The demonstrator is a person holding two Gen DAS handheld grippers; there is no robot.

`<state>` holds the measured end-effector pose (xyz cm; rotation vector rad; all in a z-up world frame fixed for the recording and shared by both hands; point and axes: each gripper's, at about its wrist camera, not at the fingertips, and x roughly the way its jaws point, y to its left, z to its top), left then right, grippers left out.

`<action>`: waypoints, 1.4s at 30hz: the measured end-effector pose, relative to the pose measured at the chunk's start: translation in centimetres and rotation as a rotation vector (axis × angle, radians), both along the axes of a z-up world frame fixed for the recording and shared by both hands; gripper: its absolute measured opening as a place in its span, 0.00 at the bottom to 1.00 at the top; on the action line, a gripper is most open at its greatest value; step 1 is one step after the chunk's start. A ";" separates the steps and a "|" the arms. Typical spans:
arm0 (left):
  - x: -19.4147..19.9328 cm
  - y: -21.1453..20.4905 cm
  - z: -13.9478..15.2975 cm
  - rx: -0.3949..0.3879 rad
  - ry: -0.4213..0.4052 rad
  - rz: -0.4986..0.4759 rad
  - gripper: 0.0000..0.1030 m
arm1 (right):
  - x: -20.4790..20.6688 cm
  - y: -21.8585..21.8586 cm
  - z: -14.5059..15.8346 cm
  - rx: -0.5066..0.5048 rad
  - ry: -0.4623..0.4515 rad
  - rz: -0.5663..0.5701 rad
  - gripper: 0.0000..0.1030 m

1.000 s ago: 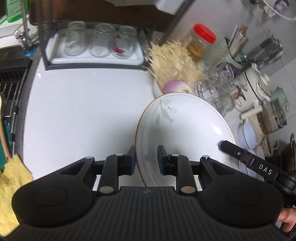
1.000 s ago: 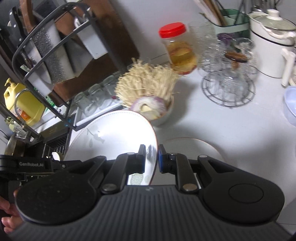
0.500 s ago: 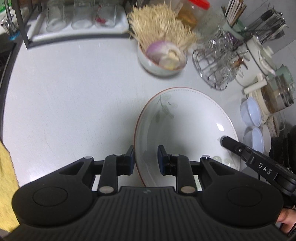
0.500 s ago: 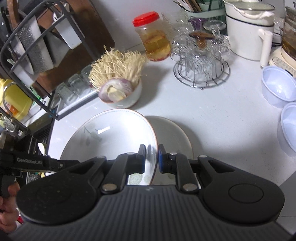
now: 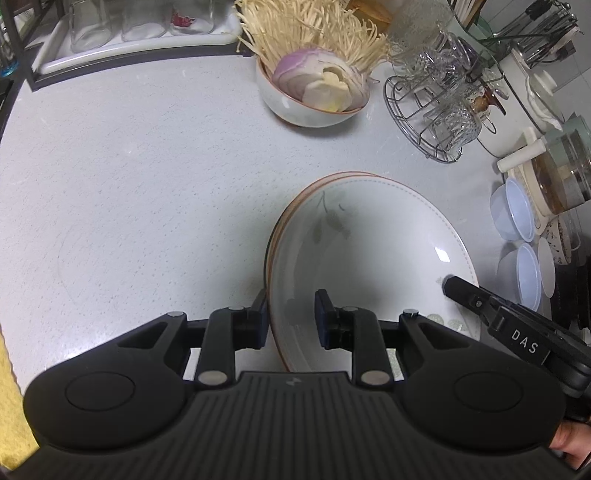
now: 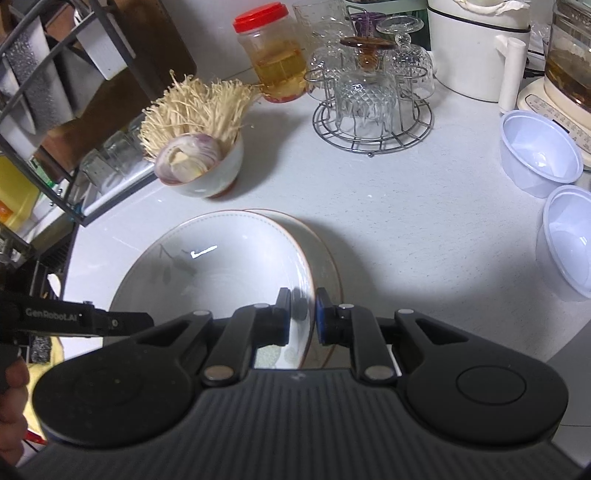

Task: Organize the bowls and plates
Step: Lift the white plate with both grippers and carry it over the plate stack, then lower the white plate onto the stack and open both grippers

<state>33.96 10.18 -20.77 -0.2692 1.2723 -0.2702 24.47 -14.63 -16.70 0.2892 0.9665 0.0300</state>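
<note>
Plates: a white plate with a thin brown rim and a faint leaf print lies on top of a second plate of the same kind, on the countertop; the lower one shows only as a crescent of rim at the edge of the upper.
Left gripper: fingers narrowly parted, straddling the near left rim of the upper plate, one pad outside and one over the inside; whether the pads actually press the rim cannot be told.
Right gripper: fingers likewise close together astride the right rim of the same plate; contact not resolvable.
Ceramic bowl: stands beyond the plates, well apart from them; holds a halved purple onion at the front and a bunch of pale enoki mushrooms behind.
Plastic bowls: two translucent white bowls stand to the right, side by side, with nothing visible inside.
Wire rack: round, carrying cut-glass cups turned upside down.
Jar: clear, red lid, partly filled with an amber liquid; behind the ceramic bowl.
Tray: white, on a dark shelf at the far left, holding inverted drinking glasses.
</note>
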 end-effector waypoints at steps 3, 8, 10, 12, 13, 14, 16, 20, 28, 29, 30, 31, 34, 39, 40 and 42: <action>0.5 -0.7 -0.2 -0.004 -0.005 -0.011 0.27 | 0.2 -0.4 -0.2 -0.016 0.005 -0.016 0.16; 1.3 -2.1 -0.5 0.008 -0.014 -0.043 0.27 | 0.5 -1.0 -0.6 -0.045 0.011 -0.038 0.16; 1.5 -2.5 -0.8 0.018 -0.014 -0.055 0.27 | 0.7 -1.3 -1.1 -0.041 0.022 -0.050 0.17; 1.8 -2.8 -1.1 0.036 -0.008 -0.059 0.27 | 0.8 -1.4 -1.6 -0.034 0.032 -0.051 0.17; 1.9 -2.8 -1.2 0.042 -0.010 -0.062 0.27 | 0.9 -1.4 -1.8 -0.035 0.032 -0.046 0.17; 2.0 -2.9 -1.4 0.047 -0.007 -0.063 0.27 | 0.9 -1.3 -1.9 -0.034 0.033 -0.044 0.17; 2.1 -2.8 -1.4 0.051 -0.006 -0.063 0.27 | 1.0 -1.2 -2.2 -0.027 0.035 -0.045 0.18; 2.4 -2.4 -1.3 0.032 0.004 -0.046 0.28 | 1.2 -1.0 -2.5 -0.021 0.037 -0.045 0.19; 2.8 -0.4 -0.4 -0.036 0.046 0.028 0.34 | 1.3 -0.9 -3.0 -0.005 0.044 -0.049 0.19; 2.9 -0.1 -0.1 -0.030 0.040 0.035 0.35 | 1.4 -0.9 -3.0 -0.002 0.043 -0.052 0.19; 2.9 0.0 0.2 -0.018 0.032 0.036 0.36 | 1.4 -0.9 -3.0 0.000 0.041 -0.054 0.19; 2.9 0.2 0.5 -0.011 0.025 0.035 0.37 | 1.4 -0.9 -2.9 -0.001 0.037 -0.055 0.19; 2.4 0.5 2.0 -0.012 -0.013 0.026 0.38 | 1.4 -0.9 -2.2 -0.010 0.018 -0.064 0.19; 1.4 0.0 4.8 0.019 -0.096 0.005 0.39 | 1.1 -1.2 -0.7 -0.007 -0.016 -0.077 0.20; 1.1 -0.2 5.4 0.022 -0.112 0.000 0.39 | 1.0 -1.3 -0.2 -0.005 -0.029 -0.074 0.22; 0.5 -0.7 6.6 0.031 -0.147 -0.017 0.39 | 0.8 -1.4 0.7 -0.003 -0.050 -0.068 0.34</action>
